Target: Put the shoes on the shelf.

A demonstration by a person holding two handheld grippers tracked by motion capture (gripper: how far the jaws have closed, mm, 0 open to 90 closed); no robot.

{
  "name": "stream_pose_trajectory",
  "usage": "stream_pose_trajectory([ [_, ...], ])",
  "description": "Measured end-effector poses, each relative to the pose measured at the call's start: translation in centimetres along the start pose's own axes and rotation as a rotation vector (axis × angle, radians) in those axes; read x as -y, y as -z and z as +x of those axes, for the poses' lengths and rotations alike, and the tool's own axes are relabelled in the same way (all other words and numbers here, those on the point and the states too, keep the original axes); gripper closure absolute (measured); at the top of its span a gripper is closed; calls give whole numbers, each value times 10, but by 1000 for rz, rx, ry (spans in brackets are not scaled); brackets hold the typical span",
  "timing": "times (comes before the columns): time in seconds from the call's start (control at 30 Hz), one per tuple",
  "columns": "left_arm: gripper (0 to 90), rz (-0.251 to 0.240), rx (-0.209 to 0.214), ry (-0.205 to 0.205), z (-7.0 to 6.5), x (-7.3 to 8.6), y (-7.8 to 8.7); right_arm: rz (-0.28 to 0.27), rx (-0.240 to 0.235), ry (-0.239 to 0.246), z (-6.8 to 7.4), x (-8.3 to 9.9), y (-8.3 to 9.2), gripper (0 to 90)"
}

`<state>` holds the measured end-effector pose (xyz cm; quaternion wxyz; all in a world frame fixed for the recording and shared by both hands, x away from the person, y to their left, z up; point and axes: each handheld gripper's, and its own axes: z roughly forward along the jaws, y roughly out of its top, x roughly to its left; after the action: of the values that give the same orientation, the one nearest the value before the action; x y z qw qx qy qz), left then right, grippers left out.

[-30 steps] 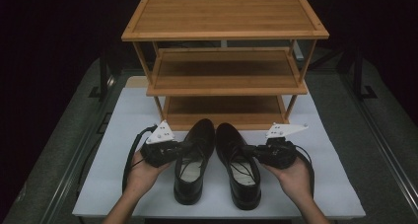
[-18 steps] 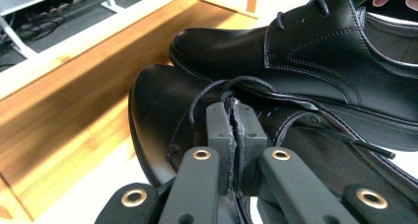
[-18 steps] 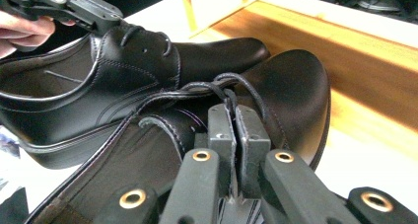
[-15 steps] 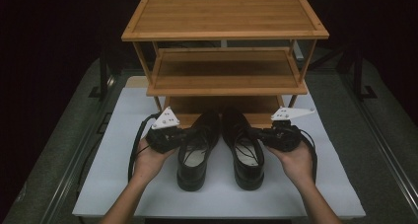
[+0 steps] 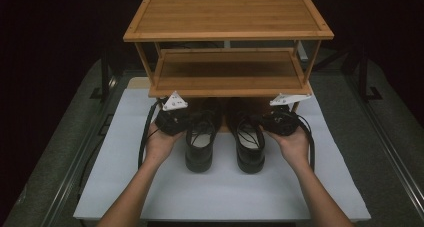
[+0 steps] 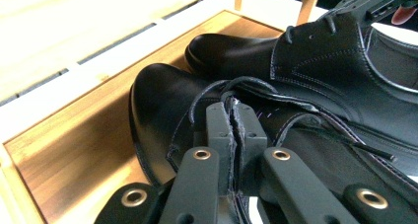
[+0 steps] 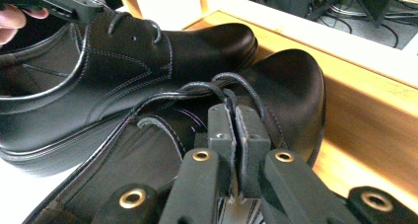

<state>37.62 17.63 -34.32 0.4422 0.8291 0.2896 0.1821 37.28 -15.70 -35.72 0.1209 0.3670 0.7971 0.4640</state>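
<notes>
Two black lace-up shoes stand side by side with their toes on the lowest board of a bamboo rack (image 5: 227, 17). My left gripper (image 5: 190, 124) is shut on the upper edge of the left shoe (image 5: 200, 149), by the laces. In the left gripper view the jaws (image 6: 231, 128) pinch that leather edge, with the toe cap (image 6: 157, 95) ahead on the bottom board (image 6: 69, 150). My right gripper (image 5: 259, 122) is shut the same way on the right shoe (image 5: 250, 152); its jaws (image 7: 235, 130) clamp the lace flap, and its toe (image 7: 291, 81) rests on the board (image 7: 365, 120).
The rack has three bamboo levels; its middle shelf (image 5: 227, 74) overhangs both grippers closely. A white mat (image 5: 225, 192) covers the table under the shoes. Rack legs (image 5: 145, 62) stand at either side. Cables trail from both grippers over the mat.
Both hands have pushed the shoes away from me toward the rack. The toes, which lay on the white mat, now sit on the lowest board. Both grips are unchanged.
</notes>
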Motion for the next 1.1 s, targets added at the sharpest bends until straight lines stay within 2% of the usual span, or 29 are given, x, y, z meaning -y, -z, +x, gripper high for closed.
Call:
stream_pose_trajectory([
  [0.17,880,2,-15,20,8,1,-14,-4,23,-6,-10,-7,-15,869],
  [0.27,880,-4,-31,28,9,2,-25,-1,34,1,-12,-11,-22,869],
  [0.33,880,0,-47,14,9,2,-30,-1,44,8,-12,-13,-26,869],
  [0.4,880,-8,-66,24,10,1,-36,-1,56,10,-12,-16,-31,869],
  [0.47,880,-14,-74,16,12,1,-40,-3,61,8,-13,-17,-34,869],
  [0.63,880,-39,-97,37,16,4,-51,-9,73,4,-16,-17,-42,868],
  [0.8,879,-51,-92,60,19,5,-57,-14,82,-2,-17,-17,-48,868],
  [1.0,876,-46,-72,39,15,7,-57,12,67,-4,-14,-12,-53,866],
  [1.03,876,-47,-61,38,15,8,-56,2,66,0,-14,-11,-53,865],
  [1.1,875,-43,-67,25,13,8,-56,-2,71,8,-11,-9,-53,864],
])
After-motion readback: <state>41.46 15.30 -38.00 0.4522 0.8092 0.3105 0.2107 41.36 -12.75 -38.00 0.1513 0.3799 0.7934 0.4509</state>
